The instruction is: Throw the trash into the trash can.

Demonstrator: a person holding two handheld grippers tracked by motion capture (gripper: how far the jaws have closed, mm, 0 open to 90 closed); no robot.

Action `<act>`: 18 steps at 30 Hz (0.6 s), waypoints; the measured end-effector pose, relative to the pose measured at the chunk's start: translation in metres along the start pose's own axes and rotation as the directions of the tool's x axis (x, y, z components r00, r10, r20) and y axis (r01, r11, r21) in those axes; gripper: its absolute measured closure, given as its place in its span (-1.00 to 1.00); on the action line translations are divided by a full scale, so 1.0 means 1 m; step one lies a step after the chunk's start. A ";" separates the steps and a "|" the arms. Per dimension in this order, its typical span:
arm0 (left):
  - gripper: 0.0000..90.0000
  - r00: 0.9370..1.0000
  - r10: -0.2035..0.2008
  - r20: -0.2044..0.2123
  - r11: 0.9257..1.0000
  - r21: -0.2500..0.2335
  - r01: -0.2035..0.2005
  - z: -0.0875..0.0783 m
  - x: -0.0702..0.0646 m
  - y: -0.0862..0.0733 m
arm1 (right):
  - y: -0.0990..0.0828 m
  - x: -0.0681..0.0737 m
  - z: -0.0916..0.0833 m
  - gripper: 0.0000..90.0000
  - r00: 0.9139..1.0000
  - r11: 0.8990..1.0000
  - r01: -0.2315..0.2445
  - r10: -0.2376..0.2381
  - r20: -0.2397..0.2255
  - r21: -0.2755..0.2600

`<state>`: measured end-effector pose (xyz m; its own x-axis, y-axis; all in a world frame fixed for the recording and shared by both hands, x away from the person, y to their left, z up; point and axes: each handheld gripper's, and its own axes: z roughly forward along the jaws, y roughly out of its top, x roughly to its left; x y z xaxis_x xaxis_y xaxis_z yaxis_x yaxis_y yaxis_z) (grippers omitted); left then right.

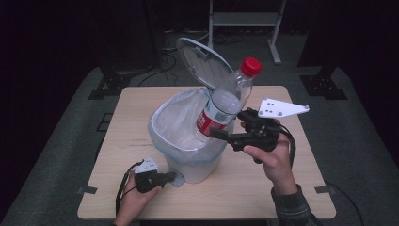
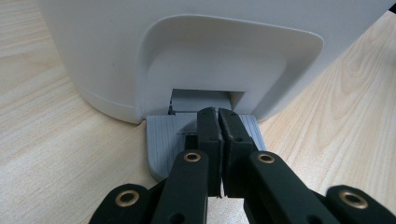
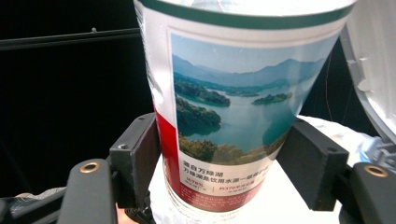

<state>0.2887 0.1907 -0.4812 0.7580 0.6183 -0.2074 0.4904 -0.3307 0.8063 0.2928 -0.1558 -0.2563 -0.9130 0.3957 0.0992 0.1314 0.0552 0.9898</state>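
Note:
A white pedal bin [image 1: 197,167] lined with a clear bag stands mid-table, its lid [image 1: 203,62] raised. My left gripper [image 1: 170,178] is shut with nothing between its jaws, and its tips [image 2: 218,115] rest on the bin's grey pedal [image 2: 161,144] at the foot of the bin [image 2: 210,56]. My right gripper [image 1: 222,133] is shut on a clear plastic bottle [image 1: 227,100] with a red cap [image 1: 251,66], held tilted over the bin's right rim. In the right gripper view the pads [image 3: 140,161] press both sides of the bottle's label [image 3: 233,107].
The bin takes up the middle of the wooden table [image 1: 282,193]. Bare tabletop lies to the left and right of it. Beyond the far edge are dark stands, cables and a metal frame [image 1: 244,21] on the floor.

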 end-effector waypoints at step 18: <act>0.96 1.000 0.001 0.000 1.000 0.003 -0.001 0.000 0.000 0.000 | -0.008 0.004 0.030 -0.32 1.000 1.000 0.019 -0.019 0.006 0.014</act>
<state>0.2887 0.1909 -0.4810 0.7585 0.6181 -0.2062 0.4908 -0.3337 0.8049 0.2992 -0.1272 -0.2668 -0.9130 0.4002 0.0800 0.1196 0.0751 0.9900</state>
